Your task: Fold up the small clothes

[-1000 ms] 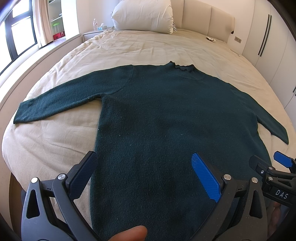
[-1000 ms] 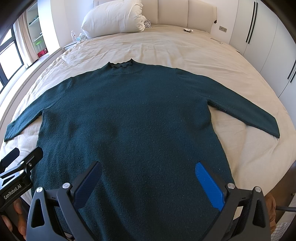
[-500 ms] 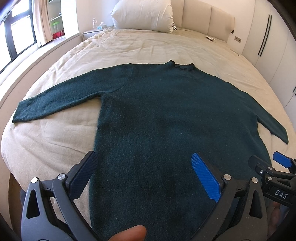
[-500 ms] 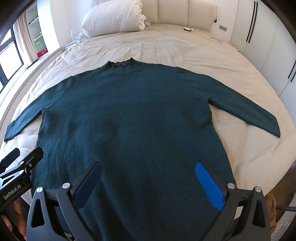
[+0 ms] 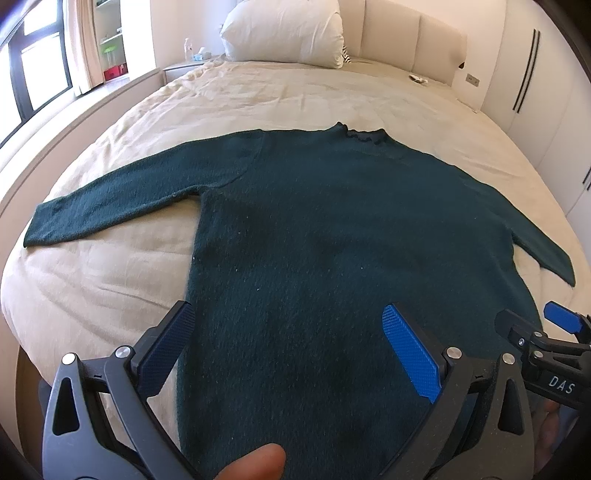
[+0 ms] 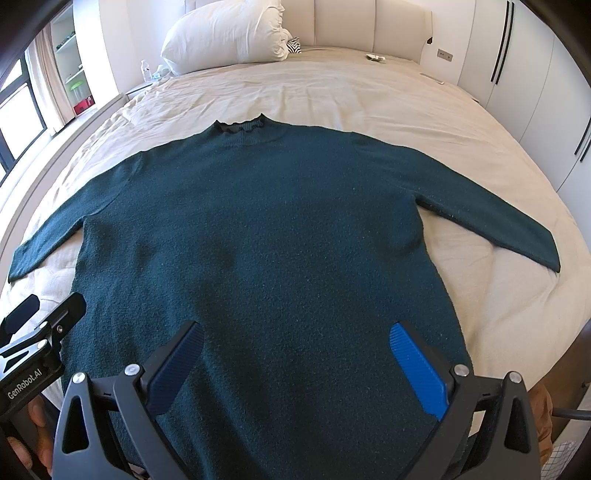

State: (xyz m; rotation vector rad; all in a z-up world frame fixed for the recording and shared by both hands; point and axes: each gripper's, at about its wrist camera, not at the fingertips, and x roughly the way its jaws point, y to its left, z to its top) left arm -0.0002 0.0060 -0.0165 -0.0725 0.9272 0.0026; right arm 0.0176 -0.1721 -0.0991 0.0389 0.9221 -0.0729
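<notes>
A dark green knit sweater [image 5: 332, 229] [image 6: 258, 229] lies flat on the bed, collar toward the headboard, both sleeves spread outward. My left gripper [image 5: 288, 321] hovers open above the hem's left part, its blue pads wide apart and holding nothing. My right gripper [image 6: 295, 334] stands open above the hem's right part, also with nothing between its pads. The right gripper's tip [image 5: 550, 325] shows at the right edge of the left wrist view. The left gripper's side [image 6: 40, 325] shows at the left edge of the right wrist view. A fingertip [image 5: 255, 461] pokes in at the bottom.
The beige bed cover [image 5: 295, 96] [image 6: 369, 96] stretches beyond the sweater. A white pillow [image 5: 284, 29] [image 6: 225, 33] sits by the padded headboard. White wardrobe doors [image 6: 535, 74] line the right side; a window sill [image 5: 55, 122] runs along the left.
Both views have shifted very slightly, and the sweater sits a touch lower in frame. Both grippers stay open; the sweater has not moved.
</notes>
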